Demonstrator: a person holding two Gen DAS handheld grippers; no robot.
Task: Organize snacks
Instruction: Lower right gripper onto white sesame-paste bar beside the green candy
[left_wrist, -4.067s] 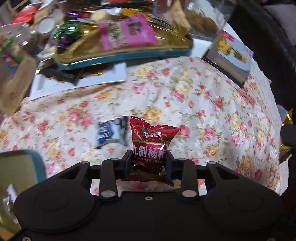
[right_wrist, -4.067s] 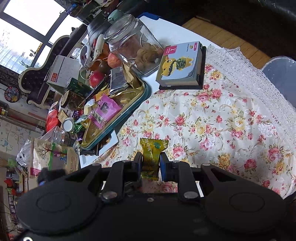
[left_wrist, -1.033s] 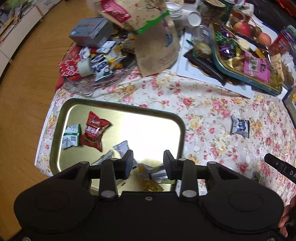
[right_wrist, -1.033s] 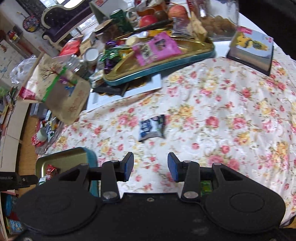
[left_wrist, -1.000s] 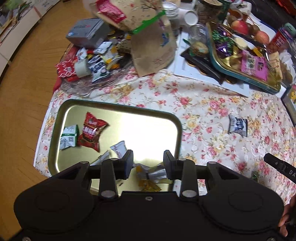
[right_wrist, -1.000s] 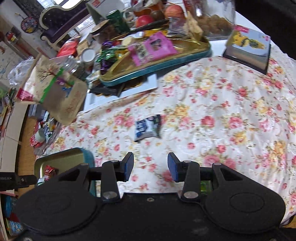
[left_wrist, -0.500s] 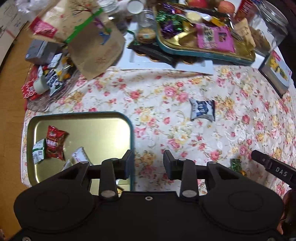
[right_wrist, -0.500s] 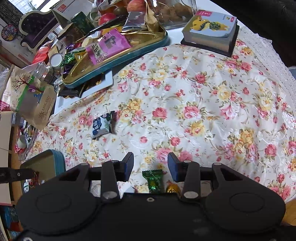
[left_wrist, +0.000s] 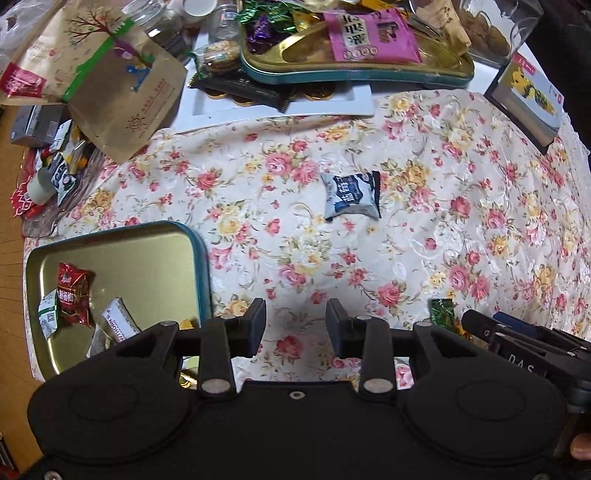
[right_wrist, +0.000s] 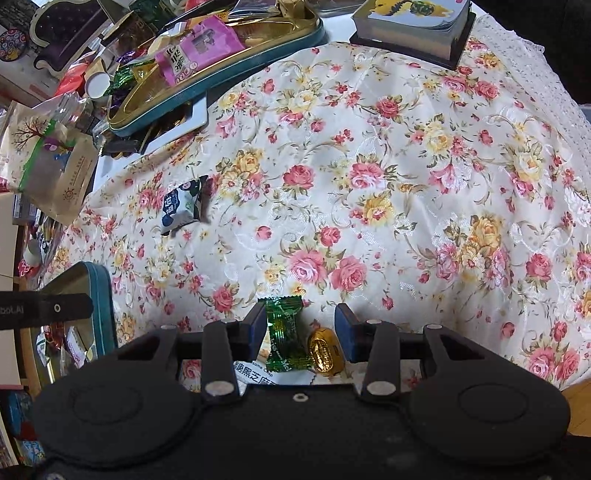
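the tray (left_wrist: 201, 258) at left holds a few snacks. left gripper (left_wrist: 295, 325), spread and empty, has left the tray for the cloth. right gripper (right_wrist: 300, 328), spread, has dropped over the green candy (right_wrist: 282, 338): centre it, clear of the gold candy (right_wrist: 325, 350), then pinch.

Floral tablecloth (left_wrist: 424, 229) covers the surface. Book with yellow cartoon cover (right_wrist: 413, 26) sits at the cloth's far right edge on a dark base. Brown paper bag with tree print and green strip (left_wrist: 99, 74) lies tilted at far left, overlapping clutter below it. Glass jar (left_wrist: 491, 29) at far right holds brown pieces. White flat board (left_wrist: 332, 101) lies under the far tin. Wooden floor (left_wrist: 11, 236) visible at left.
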